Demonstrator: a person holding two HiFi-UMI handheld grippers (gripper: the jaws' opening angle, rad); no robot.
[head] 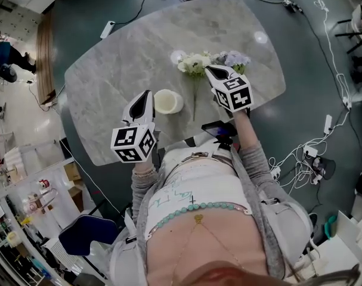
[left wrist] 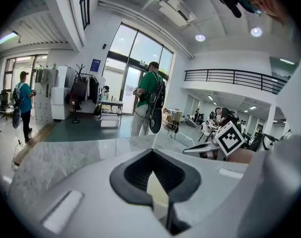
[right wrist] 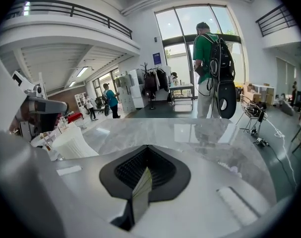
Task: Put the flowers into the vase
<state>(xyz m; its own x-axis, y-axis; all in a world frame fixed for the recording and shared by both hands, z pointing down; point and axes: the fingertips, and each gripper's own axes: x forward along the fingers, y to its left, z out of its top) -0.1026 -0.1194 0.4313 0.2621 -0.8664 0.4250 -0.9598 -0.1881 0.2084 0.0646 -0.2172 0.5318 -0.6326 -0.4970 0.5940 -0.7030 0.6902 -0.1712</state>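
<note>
0 flowers (head: 195,63) are in the vase (head: 167,102) yet: they lie on the table (head: 109,82) just right of it, the left gripper (head: 146,95) and right gripper (head: 218,71) both closed and empty, so every pick remains.

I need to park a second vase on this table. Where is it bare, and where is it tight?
Bare: the wide marble between the vase and the table's left edge, and the far strip beyond the flowers. Tight: the near middle, where the vase, their stems, the left gripper and the right gripper sit close together.
</note>
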